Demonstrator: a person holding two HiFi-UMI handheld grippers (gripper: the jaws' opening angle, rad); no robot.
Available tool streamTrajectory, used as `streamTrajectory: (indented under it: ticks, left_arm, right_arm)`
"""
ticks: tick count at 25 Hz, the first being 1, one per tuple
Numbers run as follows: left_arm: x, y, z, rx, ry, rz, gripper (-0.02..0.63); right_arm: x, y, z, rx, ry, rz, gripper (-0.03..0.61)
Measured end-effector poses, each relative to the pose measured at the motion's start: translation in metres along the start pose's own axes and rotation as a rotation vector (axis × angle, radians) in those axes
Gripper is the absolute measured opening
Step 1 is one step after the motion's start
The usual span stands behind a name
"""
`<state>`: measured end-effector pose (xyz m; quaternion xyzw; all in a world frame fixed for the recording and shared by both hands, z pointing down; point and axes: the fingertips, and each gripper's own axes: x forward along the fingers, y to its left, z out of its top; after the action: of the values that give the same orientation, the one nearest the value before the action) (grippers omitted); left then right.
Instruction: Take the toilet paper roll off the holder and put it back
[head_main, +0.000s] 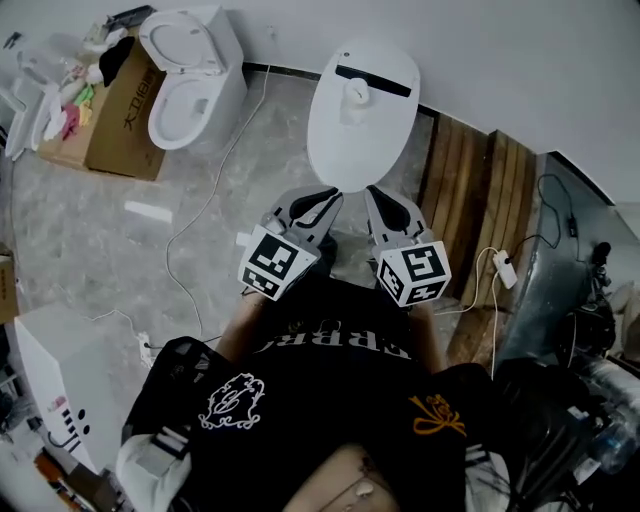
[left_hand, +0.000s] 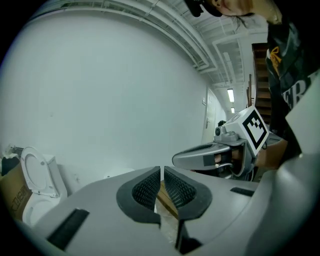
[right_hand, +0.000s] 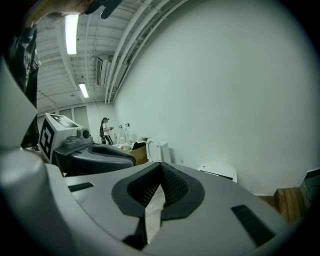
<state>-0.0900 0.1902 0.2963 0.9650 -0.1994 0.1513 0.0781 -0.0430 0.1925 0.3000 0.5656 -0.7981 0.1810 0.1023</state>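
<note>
A white oval unit (head_main: 345, 140) stands on the floor ahead of me, by the wall. On its top sits a small white roll-like shape, the toilet paper roll (head_main: 355, 98), just below a black bar (head_main: 373, 80) that looks like the holder. I hold both grippers close to my body, short of the unit and side by side. The left gripper (head_main: 322, 197) (left_hand: 162, 171) is shut with nothing between its pads. The right gripper (head_main: 378, 196) (right_hand: 161, 168) is also shut and empty. Neither gripper view shows the roll clearly.
A white toilet (head_main: 190, 70) and a cardboard box (head_main: 125, 110) stand at the far left. Wooden planks (head_main: 470, 190) lie right of the unit, with a cable and charger (head_main: 505, 270). A white cabinet (head_main: 60, 370) is at lower left. A person (right_hand: 105, 131) stands far off.
</note>
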Motion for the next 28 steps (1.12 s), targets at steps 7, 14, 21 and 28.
streamTrajectory:
  ticks: [7, 14, 21, 28]
  left_arm:
    - [0.043, 0.063, 0.010, -0.025, 0.001, 0.008, 0.035]
    - [0.066, 0.107, 0.005, -0.049, 0.029, 0.013, 0.035]
    - [0.088, 0.129, 0.003, -0.060, 0.044, 0.045, 0.035]
    - [0.119, 0.154, 0.005, -0.076, 0.050, 0.140, 0.035]
  right_arm:
    - [0.063, -0.038, 0.018, -0.011, 0.058, -0.009, 0.014]
    - [0.112, -0.066, 0.027, -0.028, 0.085, -0.024, 0.014]
    - [0.142, -0.100, 0.021, -0.065, 0.136, -0.018, 0.014]
    - [0.193, -0.156, 0.016, -0.123, 0.173, 0.013, 0.014]
